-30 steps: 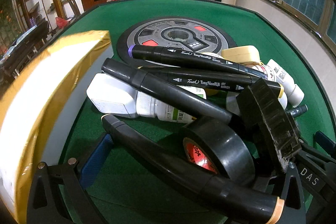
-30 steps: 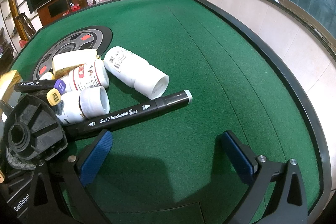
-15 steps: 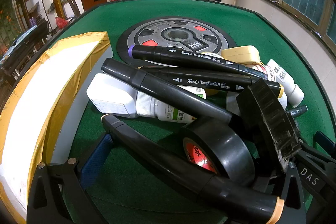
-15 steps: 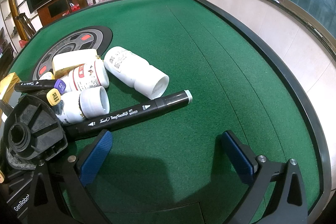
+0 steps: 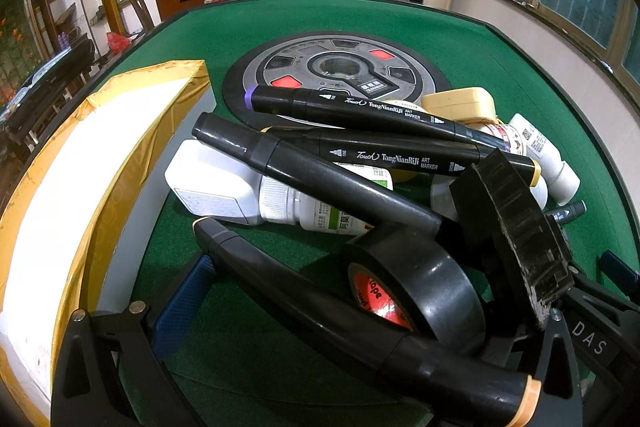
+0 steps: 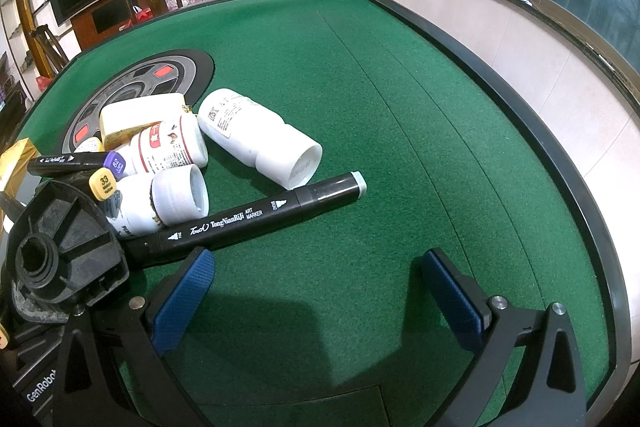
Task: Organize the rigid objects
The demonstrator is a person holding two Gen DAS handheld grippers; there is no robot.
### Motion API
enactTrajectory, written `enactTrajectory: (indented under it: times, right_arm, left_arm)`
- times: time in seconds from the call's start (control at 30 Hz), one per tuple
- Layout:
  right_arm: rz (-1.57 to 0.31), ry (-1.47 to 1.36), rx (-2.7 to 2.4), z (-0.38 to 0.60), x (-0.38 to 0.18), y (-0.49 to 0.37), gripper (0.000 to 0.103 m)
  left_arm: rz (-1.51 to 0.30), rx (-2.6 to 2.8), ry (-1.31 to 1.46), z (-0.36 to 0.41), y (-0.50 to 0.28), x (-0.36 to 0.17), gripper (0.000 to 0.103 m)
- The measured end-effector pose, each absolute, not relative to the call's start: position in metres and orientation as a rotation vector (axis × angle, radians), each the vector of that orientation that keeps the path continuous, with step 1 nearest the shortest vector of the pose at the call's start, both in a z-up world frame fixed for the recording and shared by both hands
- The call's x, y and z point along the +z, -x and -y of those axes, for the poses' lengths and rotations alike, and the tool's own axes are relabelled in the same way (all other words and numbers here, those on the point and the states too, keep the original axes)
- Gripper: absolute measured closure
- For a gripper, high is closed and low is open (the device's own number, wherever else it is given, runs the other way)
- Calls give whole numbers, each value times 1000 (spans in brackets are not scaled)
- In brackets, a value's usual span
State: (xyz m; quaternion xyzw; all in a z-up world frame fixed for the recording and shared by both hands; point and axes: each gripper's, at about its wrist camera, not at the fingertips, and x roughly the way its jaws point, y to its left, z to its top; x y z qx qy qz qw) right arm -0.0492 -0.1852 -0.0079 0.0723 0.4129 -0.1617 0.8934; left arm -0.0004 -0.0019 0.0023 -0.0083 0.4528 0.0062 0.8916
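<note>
Clutter is sitting pretty much everywhere ahead of my left claw point(image 5: 360, 311) on the green bench point(image 5: 460, 39). Its fingers are standing wide apart, and a black marker with a peach end point(image 5: 360, 323) is lying diagonally across the gap between them, with a roll of black tape point(image 5: 416, 287) leaning just past it on the right side. I can't tell if either one is actually touching the blue pads. A second black marker point(image 5: 316, 175) is resting over a white bottle with a square cap point(image 5: 248, 191) a bit further out, and two more markers point(image 5: 400, 147) are stacked beyond that. Off to the left side a white box edged in yellow tape point(image 5: 80, 167) is running along the claw. A black ribbed wheel thing point(image 5: 516, 223) is tilting up on the right.

My right claw point(image 6: 316, 295) is hanging wide open too, gripping nothing, just bare felt between the fingers. A black art marker point(image 6: 256, 215) is lying just ahead of its left finger, angled up to the right. Beyond it a big white bottle point(image 6: 260, 143) is lying on its side, and two smaller bottles point(image 6: 168, 163) are crowding further left near the purple and yellow marker caps point(image 6: 110, 173). The round dark disc point(image 6: 140, 87) is sitting farther out.
</note>
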Motion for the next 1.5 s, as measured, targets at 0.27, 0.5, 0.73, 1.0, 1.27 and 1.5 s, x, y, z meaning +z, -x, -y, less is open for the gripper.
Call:
enactTrajectory:
  times: [0.27, 0.5, 0.73, 1.0, 1.27, 1.5]
  right_arm:
    - [-866, -149, -324, 185, -8, 49, 0]
    - [-923, -140, -290, 188, -7, 47, 0]
    - [-925, -130, -280, 187, -6, 49, 0]
    - [-944, -145, -297, 188, -5, 56, 0]
    - [-871, -137, -323, 202, 30, 92, 0]
    - [-567, -232, -248, 216, 67, 133, 0]
  left_arm:
    - [-953, -32, -7, 0, 2, 2, 0]
    - [-977, -60, -24, 0, -1, 2, 0]
    - [-958, -33, -64, 6, 3, 3, 0]
    - [-1002, -101, -26, -8, 11, 3, 1]
    - [-1001, -93, -38, -7, 21, 2, 1]
    - [-1000, -79, -35, -6, 25, 3, 1]
